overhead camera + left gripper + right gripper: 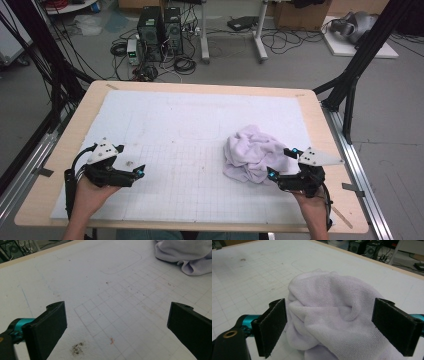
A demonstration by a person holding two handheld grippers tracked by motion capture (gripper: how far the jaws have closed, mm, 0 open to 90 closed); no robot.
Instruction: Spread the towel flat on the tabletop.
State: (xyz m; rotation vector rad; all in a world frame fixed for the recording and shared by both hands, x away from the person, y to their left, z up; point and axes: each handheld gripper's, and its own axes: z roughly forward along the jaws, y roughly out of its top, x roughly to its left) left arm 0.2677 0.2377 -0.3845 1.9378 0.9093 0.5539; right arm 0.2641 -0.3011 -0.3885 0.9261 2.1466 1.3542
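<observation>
Inspection finds a crumpled pale lilac towel [252,155] lying in a loose heap on the right half of the surface [200,125], resting on a white gridded mat, well clear of the mat's far edge and close to the person's right side. The right gripper [282,162] sits just beside the heap at its near right edge; in the right gripper view its fingers [273,326] stand spread wide with the towel [332,315] bulging between them, and no pad can be seen pressing into the cloth, so nothing is gripped. The left gripper [136,172] rests low over the bare mat on the left half, well apart from the towel; in the left gripper view its fingers [50,327] are likewise spread with nothing between them, and the towel [185,255] lies off at the upper right corner. Assessment of the cloth: terry weave, soft, light and wholly limp; it will sag and drape from any hold, will not slip readily against the rough pads, and carries no risk of breakage. Bunched folds are thick, so a pinch on the mound may catch several layers at once and lift the whole heap rather than open it. The better hold appears to be a single free hem or corner, such as the flap trailing at the near lower edge of the heap. Small dirt specks [78,348] mark the mat near the left gripper.
</observation>
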